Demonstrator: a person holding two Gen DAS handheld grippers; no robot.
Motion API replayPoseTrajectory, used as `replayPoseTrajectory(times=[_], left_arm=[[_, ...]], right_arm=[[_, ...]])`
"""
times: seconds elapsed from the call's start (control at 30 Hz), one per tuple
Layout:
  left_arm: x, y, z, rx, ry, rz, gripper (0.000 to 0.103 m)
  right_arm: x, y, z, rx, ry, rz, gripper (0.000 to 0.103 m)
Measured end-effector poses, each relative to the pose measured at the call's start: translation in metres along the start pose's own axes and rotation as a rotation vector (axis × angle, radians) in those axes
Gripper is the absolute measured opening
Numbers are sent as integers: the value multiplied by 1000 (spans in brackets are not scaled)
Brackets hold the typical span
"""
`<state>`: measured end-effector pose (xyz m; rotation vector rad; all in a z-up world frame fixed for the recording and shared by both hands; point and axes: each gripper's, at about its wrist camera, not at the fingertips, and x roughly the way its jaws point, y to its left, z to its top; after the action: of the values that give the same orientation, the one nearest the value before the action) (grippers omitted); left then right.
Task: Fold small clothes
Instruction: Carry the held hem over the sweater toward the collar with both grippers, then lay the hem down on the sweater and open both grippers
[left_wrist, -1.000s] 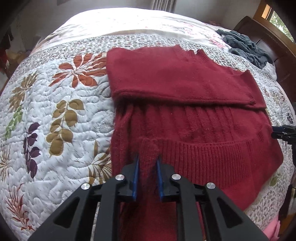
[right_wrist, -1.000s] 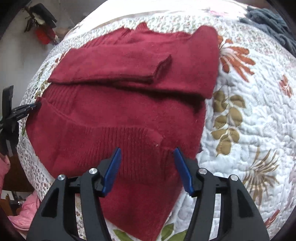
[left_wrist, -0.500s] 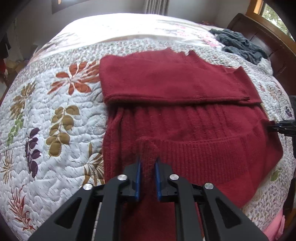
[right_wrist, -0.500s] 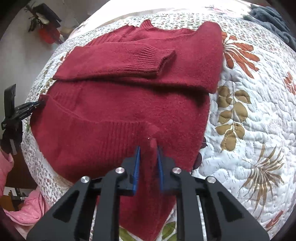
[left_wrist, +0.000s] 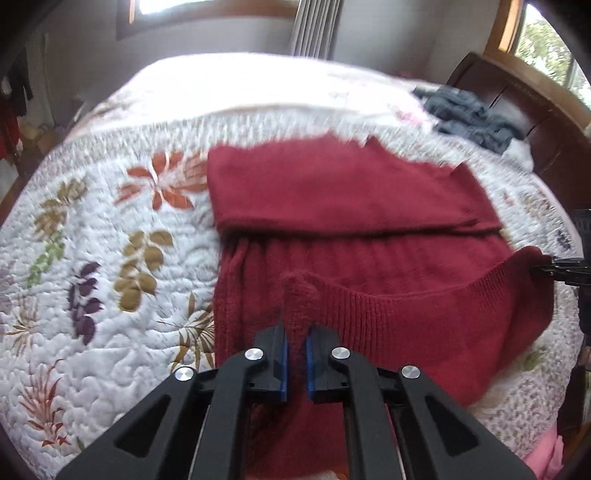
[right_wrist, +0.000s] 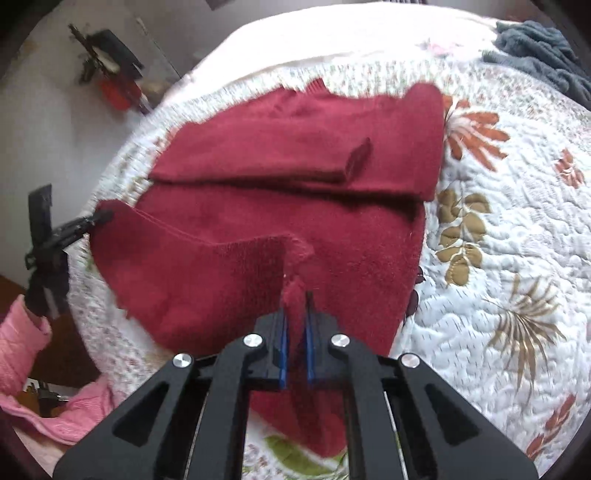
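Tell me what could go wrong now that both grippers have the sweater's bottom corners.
The left gripper and right gripper each pinch only a small tuft of the red sweater, so a corner might slip out mid-lift. The hem sags between them, so the fold may land crooked. The folded sleeve lies loose on top and could shift.

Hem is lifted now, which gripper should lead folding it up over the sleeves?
Neither clearly: the left gripper and the right gripper each pinch a hem corner of the red sweater. Carry both forward together.
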<state>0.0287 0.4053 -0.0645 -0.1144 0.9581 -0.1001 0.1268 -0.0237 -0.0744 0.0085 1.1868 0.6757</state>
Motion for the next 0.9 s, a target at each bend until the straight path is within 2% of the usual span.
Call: replayPoseTrajectory(times=[0.2,0.33,0.47,0.73,0.9], left_arm=[[-42,-7,3,-23,-122,-23,6],[-60,-6,38,-52,-210,-31,6],[-59,-3,77,-75,-266,-35,6],[-23,7,172,-97,-350,27,6],[27,18,218,-100,-336,87,6]], right_arm=[[-42,6,2,20,-94,30,5],[-66,6,26,15,-157,22,5],[-82,3,61,8,-205,-2,5],[-70,-28,158,40,-262,-107,5],[-36,-57,214,80,-243,-151,5]])
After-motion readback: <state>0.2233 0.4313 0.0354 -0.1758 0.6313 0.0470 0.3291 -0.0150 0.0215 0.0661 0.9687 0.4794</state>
